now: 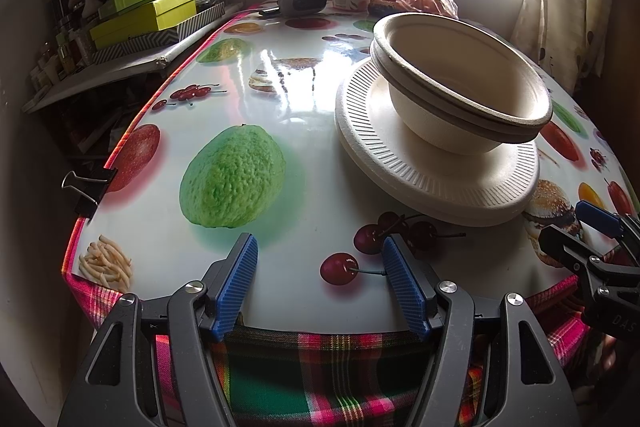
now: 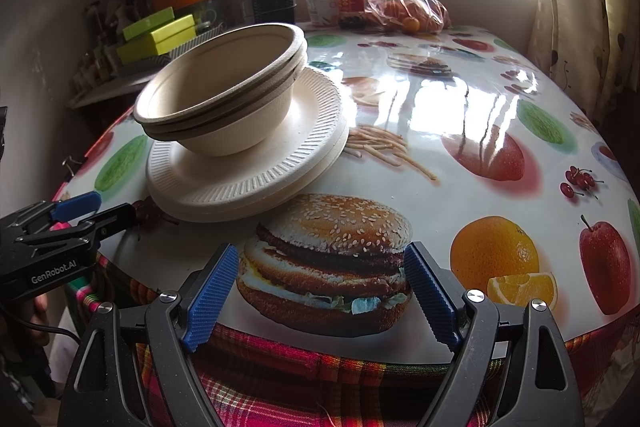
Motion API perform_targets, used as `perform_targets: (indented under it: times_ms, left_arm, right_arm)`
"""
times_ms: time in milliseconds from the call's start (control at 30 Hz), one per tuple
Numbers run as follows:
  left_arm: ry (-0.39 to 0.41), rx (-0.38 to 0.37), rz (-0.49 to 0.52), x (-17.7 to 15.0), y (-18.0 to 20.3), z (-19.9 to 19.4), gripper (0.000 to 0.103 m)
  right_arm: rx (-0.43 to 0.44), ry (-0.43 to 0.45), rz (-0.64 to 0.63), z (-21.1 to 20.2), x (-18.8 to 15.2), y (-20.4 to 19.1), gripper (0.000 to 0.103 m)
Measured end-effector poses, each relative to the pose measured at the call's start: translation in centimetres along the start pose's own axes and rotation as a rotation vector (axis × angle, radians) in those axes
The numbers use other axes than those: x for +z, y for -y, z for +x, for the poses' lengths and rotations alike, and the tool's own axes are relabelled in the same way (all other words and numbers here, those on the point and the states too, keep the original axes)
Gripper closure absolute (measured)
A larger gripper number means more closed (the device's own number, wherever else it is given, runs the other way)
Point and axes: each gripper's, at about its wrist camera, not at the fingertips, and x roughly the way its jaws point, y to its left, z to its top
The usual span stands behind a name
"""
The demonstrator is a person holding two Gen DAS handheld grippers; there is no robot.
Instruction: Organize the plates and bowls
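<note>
Nested paper bowls [image 1: 460, 87] sit on stacked foam plates [image 1: 436, 171] mid-surface [image 1: 280, 99]. Left gripper [image 1: 320, 279] and right gripper [image 2: 322, 291]: jaws spread, empty. Probably light, crushable; pinch rims gently.

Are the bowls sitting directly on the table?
No, the nested bowls sit on top of the stacked plates, which rest on the table.
</note>
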Motion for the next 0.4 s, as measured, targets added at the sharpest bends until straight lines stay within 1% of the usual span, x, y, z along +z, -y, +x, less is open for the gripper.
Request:
perform_targets:
  times_ms: [400]
  left_arm:
    - [0.001, 0.001, 0.001, 0.07, 0.02, 0.02, 0.036]
  right_arm:
    - [0.0, 0.0, 0.0, -0.01, 0.01, 0.04, 0.018]
